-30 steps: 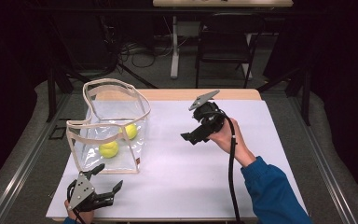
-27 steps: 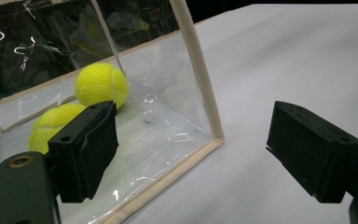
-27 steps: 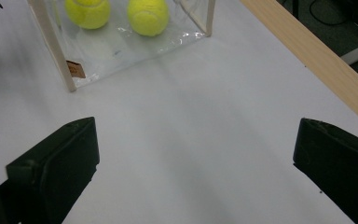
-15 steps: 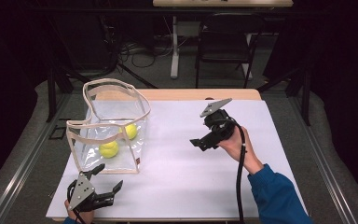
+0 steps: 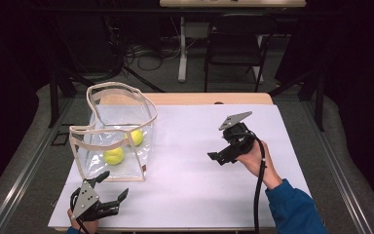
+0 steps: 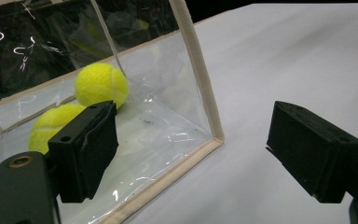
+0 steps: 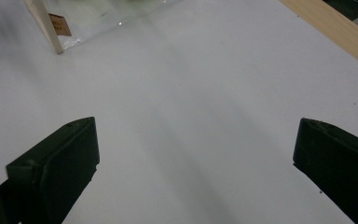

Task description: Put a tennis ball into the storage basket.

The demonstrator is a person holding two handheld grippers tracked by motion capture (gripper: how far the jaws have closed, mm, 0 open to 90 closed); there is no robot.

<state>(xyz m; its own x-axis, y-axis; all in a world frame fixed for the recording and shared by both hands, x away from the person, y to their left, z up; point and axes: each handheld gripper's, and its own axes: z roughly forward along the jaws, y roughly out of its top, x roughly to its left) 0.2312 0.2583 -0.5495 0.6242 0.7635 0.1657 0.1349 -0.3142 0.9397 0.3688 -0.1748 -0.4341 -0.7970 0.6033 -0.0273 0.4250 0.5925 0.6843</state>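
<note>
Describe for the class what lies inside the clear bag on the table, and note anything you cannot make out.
Inside the clear bag lie two yellow tennis balls on its floor, apart from each other. In the left gripper view a jaw covers part of the nearer ball; glare blurs the bag's far corner.

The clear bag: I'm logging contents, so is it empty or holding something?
Holding something: two tennis balls lie inside the clear bag.
</note>
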